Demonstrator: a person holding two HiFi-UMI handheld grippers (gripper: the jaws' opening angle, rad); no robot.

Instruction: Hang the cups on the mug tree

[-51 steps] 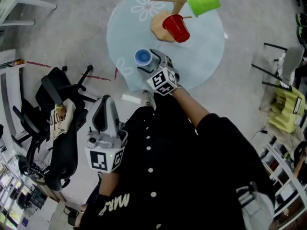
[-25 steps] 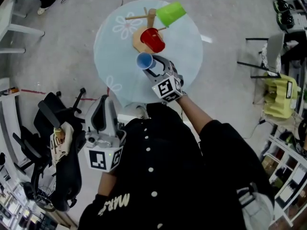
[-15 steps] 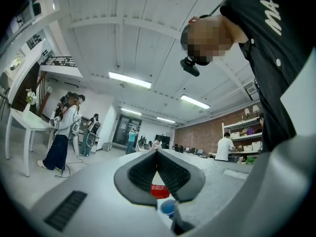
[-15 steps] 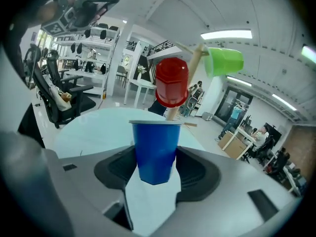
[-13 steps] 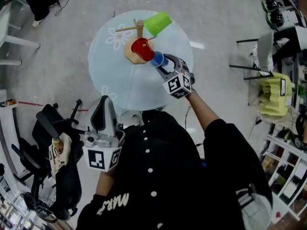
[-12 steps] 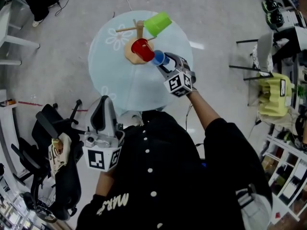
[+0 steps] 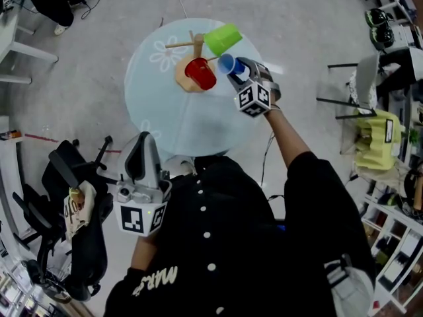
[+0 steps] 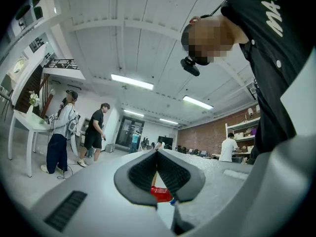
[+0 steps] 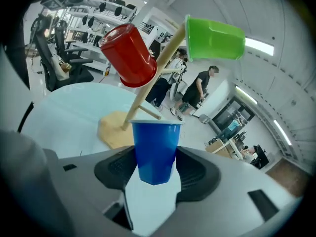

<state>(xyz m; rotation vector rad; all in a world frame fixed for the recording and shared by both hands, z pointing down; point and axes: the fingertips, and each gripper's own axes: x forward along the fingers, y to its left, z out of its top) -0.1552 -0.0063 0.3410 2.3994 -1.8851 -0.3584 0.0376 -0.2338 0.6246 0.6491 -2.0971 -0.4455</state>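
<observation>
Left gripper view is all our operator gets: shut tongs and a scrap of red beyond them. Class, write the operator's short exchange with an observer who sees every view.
Operator: What do the right tongs hold?
Observer: The right tongs are shut on a blue cup.
Operator: What hangs on the mug tree?
Observer: A red cup and a green cup hang on the mug tree.
Operator: Is the blue cup hung?
Observer: Not yet; it is in the air beside the red cup, over the table.

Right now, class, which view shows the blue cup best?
The right gripper view: the blue cup stands large and central, clamped between the jaws. The head view shows it small, from above. The left gripper view shows at most a blue sliver.
</observation>
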